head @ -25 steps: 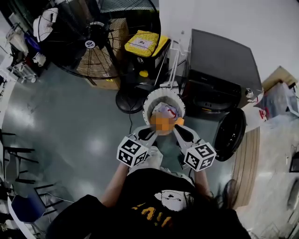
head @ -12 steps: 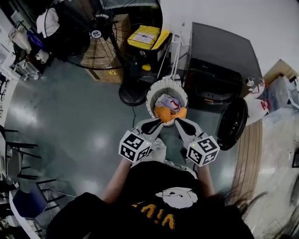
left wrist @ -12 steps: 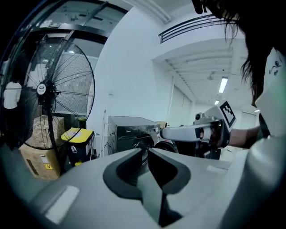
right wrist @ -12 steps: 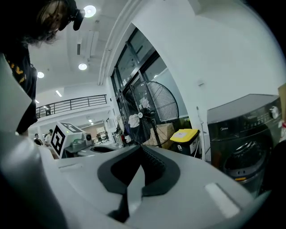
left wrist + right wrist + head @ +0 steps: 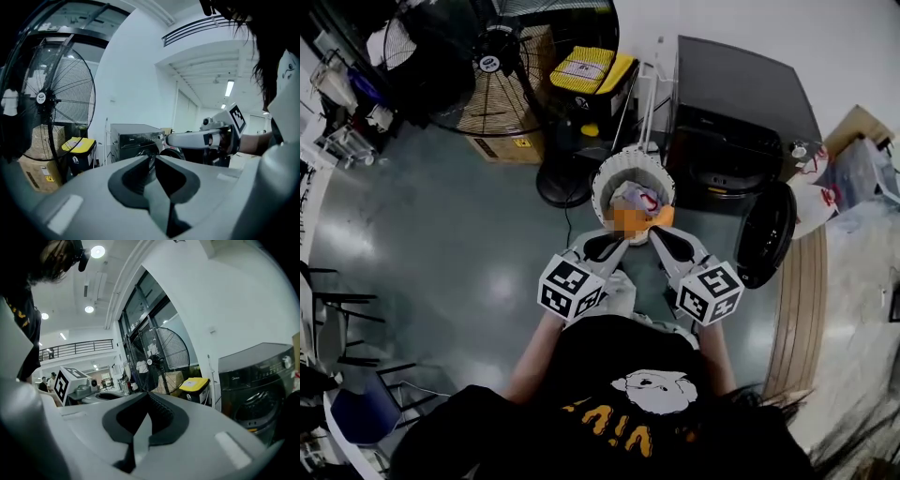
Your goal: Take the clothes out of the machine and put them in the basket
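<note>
The person is standing over the basket and holding both grippers out side by side, their tips aiming toward 12 o'clock. The left gripper is pointing at the basket's near rim from 7 o'clock. In the left gripper view its jaws are pressing together with nothing between them. The right gripper is pointing at the same rim from 5 o'clock, and in the right gripper view its jaws are likewise meeting at the tips and gripping nothing.

The clothes are lying piled in the basket. An orange cloth is lying at the near rim at 5 o'clock, just beside the right gripper's tip; the head view is not showing whether they are touching.

The machine is standing at 1 o'clock from the basket, just beside it. Its door is hanging open at 4 o'clock from the basket, and the drum opening is too dark to see into. A fan is standing at 10 o'clock from the basket, and a bin with a yellow lid is sitting at 11 o'clock, between the fan and the machine
</note>
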A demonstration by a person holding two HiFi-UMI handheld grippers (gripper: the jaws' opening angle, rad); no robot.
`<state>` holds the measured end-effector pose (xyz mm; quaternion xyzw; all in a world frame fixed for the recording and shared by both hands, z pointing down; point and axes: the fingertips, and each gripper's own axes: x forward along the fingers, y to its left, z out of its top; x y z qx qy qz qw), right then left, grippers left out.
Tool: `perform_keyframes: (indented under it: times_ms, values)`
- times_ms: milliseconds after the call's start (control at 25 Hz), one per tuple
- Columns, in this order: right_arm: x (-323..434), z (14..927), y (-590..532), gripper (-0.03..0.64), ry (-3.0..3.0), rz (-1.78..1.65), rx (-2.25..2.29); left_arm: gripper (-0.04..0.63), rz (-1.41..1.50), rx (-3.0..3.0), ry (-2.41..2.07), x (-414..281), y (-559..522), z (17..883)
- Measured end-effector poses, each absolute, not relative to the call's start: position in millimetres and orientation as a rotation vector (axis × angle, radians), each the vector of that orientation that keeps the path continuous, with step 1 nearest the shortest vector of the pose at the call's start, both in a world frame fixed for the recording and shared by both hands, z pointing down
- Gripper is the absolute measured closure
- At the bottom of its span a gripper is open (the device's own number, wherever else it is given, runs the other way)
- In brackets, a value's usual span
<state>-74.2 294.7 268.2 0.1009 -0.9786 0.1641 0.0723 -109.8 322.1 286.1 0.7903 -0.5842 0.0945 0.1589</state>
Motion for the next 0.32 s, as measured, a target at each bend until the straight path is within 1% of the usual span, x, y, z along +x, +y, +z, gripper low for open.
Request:
perform_keyframes:
  times_ms: [320]
  values:
    - [-74.2,265.5,298.2,0.595,-2.942,0.475,0.306,0.545,0.275,2.285,-1.659,-105.3,320.8,283.0]
